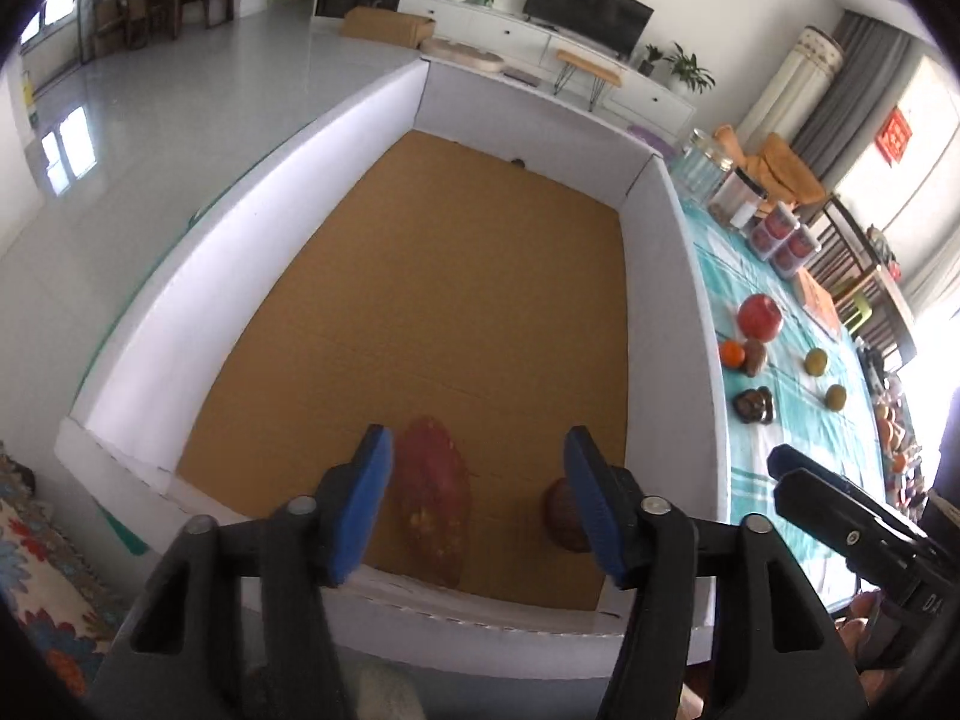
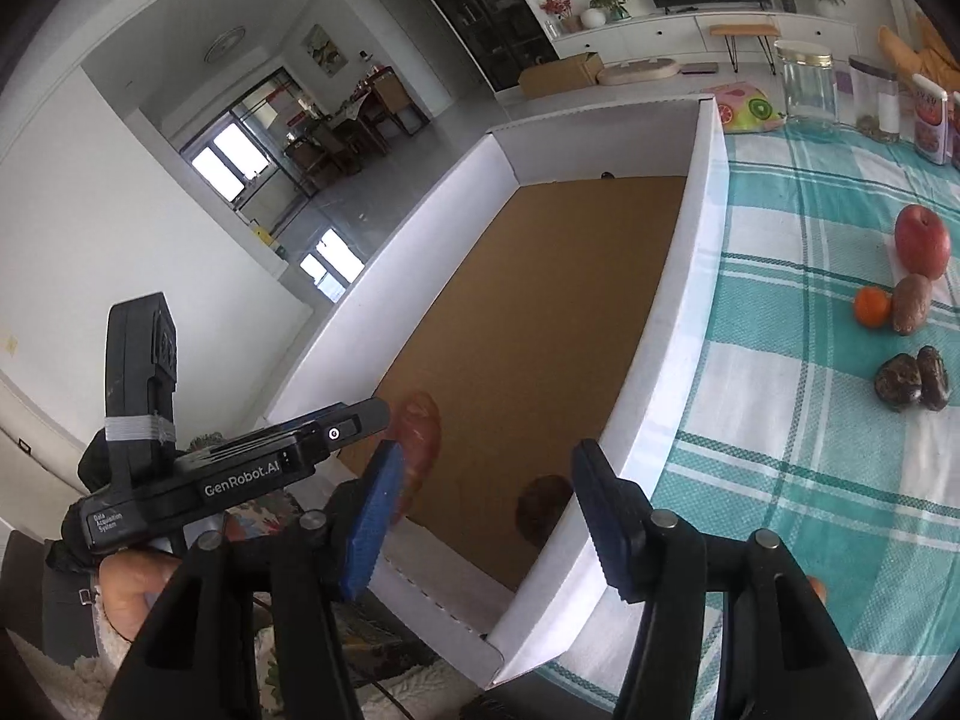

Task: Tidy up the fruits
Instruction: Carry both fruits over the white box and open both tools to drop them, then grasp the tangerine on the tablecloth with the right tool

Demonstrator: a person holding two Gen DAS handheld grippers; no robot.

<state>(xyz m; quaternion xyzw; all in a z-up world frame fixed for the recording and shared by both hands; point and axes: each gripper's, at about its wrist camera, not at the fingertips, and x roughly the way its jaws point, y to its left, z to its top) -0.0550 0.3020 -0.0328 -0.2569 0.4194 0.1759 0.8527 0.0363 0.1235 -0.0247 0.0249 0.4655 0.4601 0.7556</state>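
Left gripper (image 1: 477, 501) spread wide, empty, above near end of white box (image 1: 672, 276). Right gripper (image 2: 483, 516) spread wide, empty, over box's near corner. Inside box near front wall: sweet potato (image 1: 435, 504), brown round fruit (image 1: 561, 513) beside it. On checked tablecloth (image 2: 780, 360) beyond box's right wall: dark fruit pair (image 2: 912, 381), orange (image 2: 872, 306), kiwi (image 2: 911, 303), red apple (image 2: 922, 240). Farther: glass jars (image 2: 807, 87).

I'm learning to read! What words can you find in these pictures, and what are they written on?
"GenRobot.AI": on the side of the left gripper.
"Data Acquisition System": small print on that same gripper's back end.
"DA": partial letters on the right gripper.
Red window sign: too blurred to read.
Jar labels: too blurred to read.
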